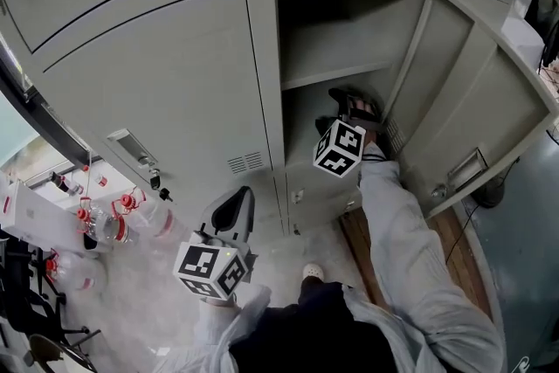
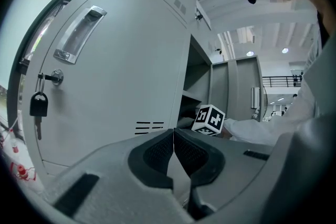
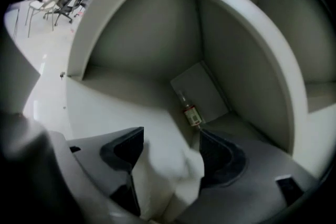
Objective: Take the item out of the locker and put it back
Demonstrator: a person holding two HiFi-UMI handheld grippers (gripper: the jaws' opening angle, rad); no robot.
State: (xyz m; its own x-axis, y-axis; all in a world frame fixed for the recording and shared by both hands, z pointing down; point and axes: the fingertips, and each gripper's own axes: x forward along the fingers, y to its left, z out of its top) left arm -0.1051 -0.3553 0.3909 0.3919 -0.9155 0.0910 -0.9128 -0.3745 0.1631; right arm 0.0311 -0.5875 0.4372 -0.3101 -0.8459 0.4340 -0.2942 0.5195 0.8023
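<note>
The left gripper (image 2: 174, 136) points level at a closed locker door (image 2: 121, 71), its jaws pressed together and empty. The right gripper (image 3: 170, 135) reaches down into the open locker (image 1: 349, 39) with its jaws apart. Beyond it, a small bottle (image 3: 191, 114) sits in the back corner, the print on its red label too small to read.

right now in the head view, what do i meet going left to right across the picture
red-capped bottles → left gripper → right gripper → open locker door
</note>
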